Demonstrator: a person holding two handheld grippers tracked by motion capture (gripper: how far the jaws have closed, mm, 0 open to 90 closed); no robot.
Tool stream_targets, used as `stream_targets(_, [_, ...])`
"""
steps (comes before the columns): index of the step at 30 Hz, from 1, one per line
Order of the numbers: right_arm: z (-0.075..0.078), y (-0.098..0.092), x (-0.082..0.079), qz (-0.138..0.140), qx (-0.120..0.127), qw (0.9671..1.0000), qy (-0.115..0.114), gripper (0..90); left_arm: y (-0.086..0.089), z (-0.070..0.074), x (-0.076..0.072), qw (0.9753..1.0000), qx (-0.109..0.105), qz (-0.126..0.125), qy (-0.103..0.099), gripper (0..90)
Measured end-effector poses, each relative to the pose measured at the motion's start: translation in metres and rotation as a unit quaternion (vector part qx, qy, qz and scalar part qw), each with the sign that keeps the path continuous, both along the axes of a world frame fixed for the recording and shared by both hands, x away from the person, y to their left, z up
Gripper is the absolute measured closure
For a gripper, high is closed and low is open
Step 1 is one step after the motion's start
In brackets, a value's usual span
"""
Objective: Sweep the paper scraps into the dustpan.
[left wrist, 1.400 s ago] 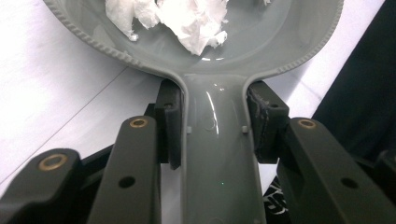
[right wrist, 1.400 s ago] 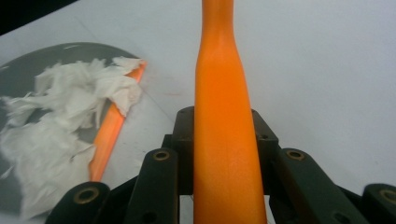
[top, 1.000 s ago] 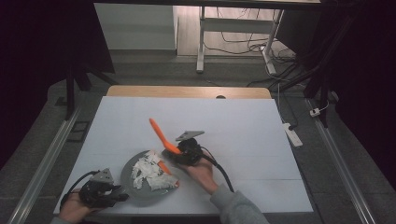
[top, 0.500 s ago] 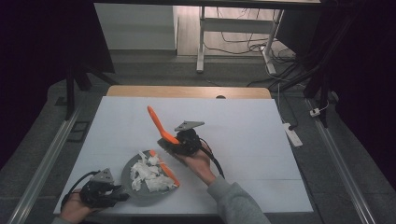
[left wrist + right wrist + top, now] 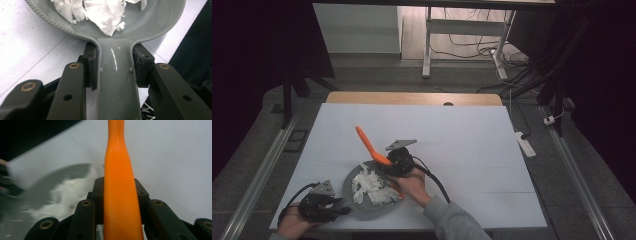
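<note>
Grey dustpan (image 5: 372,192) lying flat on the white tabletop (image 5: 472,140), near its front left corner, with torn white paper scraps (image 5: 371,186) heaped inside the pan. Handle of the dustpan (image 5: 117,82) pointing toward the person's side and clamped from both sides between the fingers (image 5: 90,67) of the left gripper (image 5: 319,206); pads pressed against the two edges of the handle, pan wall just ahead of them. Left hand (image 5: 292,226) around that gripper at the bottom left edge of the high view.

Orange brush handle (image 5: 371,145) rising tilted, up and to the left, over the far rim of the dustpan. Lower part of this handle (image 5: 121,195) squeezed between the fingers (image 5: 98,195) of the right gripper (image 5: 398,162), closed tight on it. Brush end hidden behind the gripper and the hand, so contact with the scraps cannot be told. Right hand (image 5: 412,182) just beside the right rim of the pan, grey sleeve (image 5: 452,222) behind it. In the right gripper view, pan and scraps blurred at the left.
</note>
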State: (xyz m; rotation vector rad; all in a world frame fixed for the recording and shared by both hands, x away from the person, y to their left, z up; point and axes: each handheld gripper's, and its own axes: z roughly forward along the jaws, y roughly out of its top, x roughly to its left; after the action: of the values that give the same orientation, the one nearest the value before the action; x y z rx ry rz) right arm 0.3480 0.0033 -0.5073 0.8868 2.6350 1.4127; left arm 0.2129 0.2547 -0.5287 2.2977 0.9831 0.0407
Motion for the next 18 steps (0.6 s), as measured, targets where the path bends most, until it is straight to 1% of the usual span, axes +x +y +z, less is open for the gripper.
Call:
stream_targets(1, [0.004, 0.000, -0.004, 0.002, 0.008, 1.0000, -0.002, 70.7, 0.000, 0.000, 0.000, 1.0000, -0.001, 0.001, -0.001, 61.7])
stream_targets(2, [0.008, 0.000, -0.006, 0.006, 0.013, 0.9998, -0.011, 70.7, 0.000, 0.000, 0.000, 1.0000, -0.002, 0.001, -0.004, 61.7])
stream_targets(4, [0.015, -0.004, -0.008, 0.005, 0.024, 0.9995, -0.022, 70.7, 0.000, 0.001, -0.001, 1.0000, -0.001, 0.004, -0.009, 61.7])
stream_targets(5, [0.019, -0.007, -0.007, 0.002, 0.027, 0.9993, -0.027, 70.7, 0.000, 0.001, -0.001, 0.9999, 0.000, 0.006, -0.012, 61.7])
stream_targets(7, [0.025, -0.015, -0.003, -0.007, 0.024, 0.9988, -0.041, 70.7, 0.001, 0.001, -0.001, 0.9997, -0.007, 0.009, -0.020, 61.7])
stream_targets(8, [0.027, -0.019, -0.001, -0.013, 0.030, 0.9986, -0.042, 70.7, 0.001, 0.001, -0.001, 0.9996, -0.012, 0.011, -0.024, 61.7])
stream_targets(10, [0.032, -0.029, 0.003, -0.021, 0.041, 0.9977, -0.049, 70.7, 0.001, 0.002, -0.001, 0.9993, -0.013, 0.011, -0.033, 61.7])
stream_targets(12, [0.038, -0.038, 0.005, -0.028, 0.048, 0.9970, -0.055, 70.6, 0.001, 0.002, -0.001, 0.9991, -0.017, 0.016, -0.036, 61.7])
stream_targets(14, [0.043, -0.047, 0.008, -0.038, 0.051, 0.9961, -0.061, 70.6, 0.001, 0.003, -0.002, 0.9988, -0.019, 0.018, -0.043, 61.7])
stream_targets(15, [0.045, -0.051, 0.009, -0.040, 0.053, 0.9957, -0.065, 70.7, 0.002, 0.003, -0.002, 0.9987, -0.022, 0.019, -0.041, 61.7])
stream_targets(18, [0.050, -0.064, 0.011, -0.048, 0.054, 0.9948, -0.072, 70.7, 0.002, 0.003, -0.002, 0.9983, -0.025, 0.023, -0.047, 61.7])
